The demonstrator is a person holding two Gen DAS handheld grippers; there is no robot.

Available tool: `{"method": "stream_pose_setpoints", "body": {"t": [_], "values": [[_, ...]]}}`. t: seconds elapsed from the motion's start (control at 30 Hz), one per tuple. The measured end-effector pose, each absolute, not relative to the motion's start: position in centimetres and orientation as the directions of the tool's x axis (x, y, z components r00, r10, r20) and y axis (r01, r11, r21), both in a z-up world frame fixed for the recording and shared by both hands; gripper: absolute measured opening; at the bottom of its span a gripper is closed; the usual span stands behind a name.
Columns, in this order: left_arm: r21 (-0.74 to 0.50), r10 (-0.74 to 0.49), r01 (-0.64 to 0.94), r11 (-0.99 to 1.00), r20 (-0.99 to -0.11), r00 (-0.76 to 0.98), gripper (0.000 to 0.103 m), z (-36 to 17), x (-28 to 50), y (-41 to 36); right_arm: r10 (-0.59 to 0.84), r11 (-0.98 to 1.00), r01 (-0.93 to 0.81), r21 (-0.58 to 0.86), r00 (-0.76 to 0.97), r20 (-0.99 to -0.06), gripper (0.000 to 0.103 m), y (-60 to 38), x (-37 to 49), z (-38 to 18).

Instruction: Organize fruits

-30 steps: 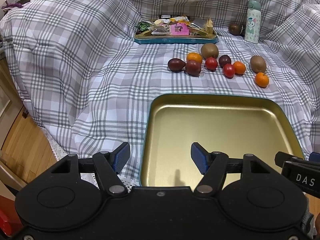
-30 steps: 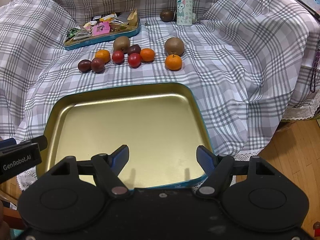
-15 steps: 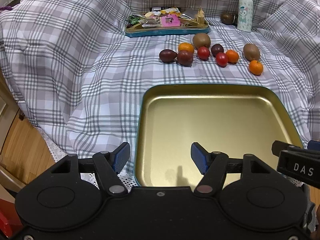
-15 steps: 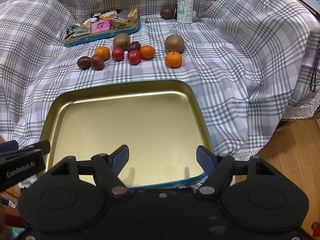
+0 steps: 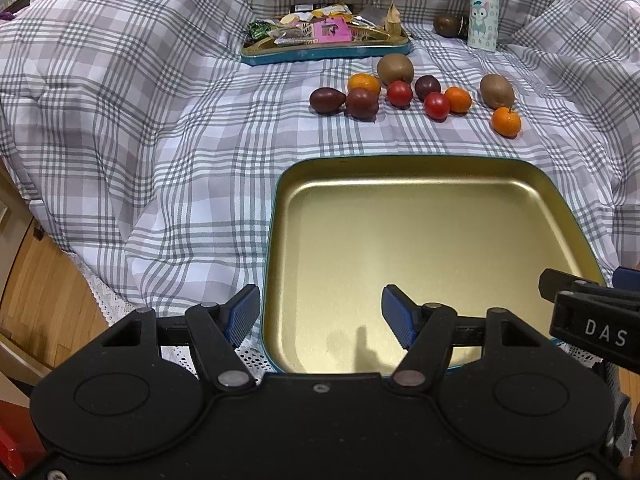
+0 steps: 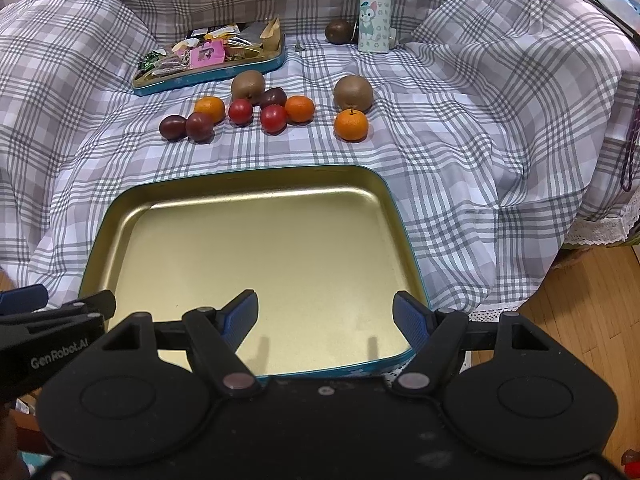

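A gold tray with a teal rim (image 5: 404, 164) (image 6: 256, 184) lies bare on the checked cloth. Beyond it sit several fruits: two kiwis (image 5: 395, 69) (image 6: 353, 92), oranges (image 5: 506, 121) (image 6: 351, 125), red tomatoes (image 5: 437, 106) (image 6: 273, 118) and dark plums (image 5: 327, 100) (image 6: 173, 127). My left gripper (image 5: 320, 316) is open and holds nothing, over the tray's near left edge. My right gripper (image 6: 326, 316) is open and holds nothing, over the tray's near right edge.
A teal tin of snack packets (image 5: 326, 38) (image 6: 210, 58) stands at the back. A pale bottle (image 5: 484, 6) (image 6: 374, 6) and a dark round fruit (image 6: 338, 32) stand behind the fruits. Wooden floor (image 6: 580, 300) lies past the cloth's edges.
Both grippers have pulled back and lifted slightly, so the tray and fruits sit lower and farther in view. Both stay open. Nothing on the cloth has moved.
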State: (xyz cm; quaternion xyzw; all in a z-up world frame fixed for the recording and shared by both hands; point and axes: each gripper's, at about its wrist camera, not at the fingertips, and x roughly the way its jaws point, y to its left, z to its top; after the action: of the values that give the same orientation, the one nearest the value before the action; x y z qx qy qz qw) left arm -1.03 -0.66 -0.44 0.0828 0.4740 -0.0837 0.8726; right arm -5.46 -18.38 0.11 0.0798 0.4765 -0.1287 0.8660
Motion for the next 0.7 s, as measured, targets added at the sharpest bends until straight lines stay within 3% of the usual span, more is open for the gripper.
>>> {"method": "stream_pose_setpoints", "body": {"t": [0.7], "values": [[0.059, -0.046, 0.217, 0.974, -0.894, 0.446, 0.069, -1.9, -0.2, -0.5, -0.130, 0.958, 0.287, 0.000, 0.437, -0.890, 0.077, -18.2, -4.5, -1.2]]}}
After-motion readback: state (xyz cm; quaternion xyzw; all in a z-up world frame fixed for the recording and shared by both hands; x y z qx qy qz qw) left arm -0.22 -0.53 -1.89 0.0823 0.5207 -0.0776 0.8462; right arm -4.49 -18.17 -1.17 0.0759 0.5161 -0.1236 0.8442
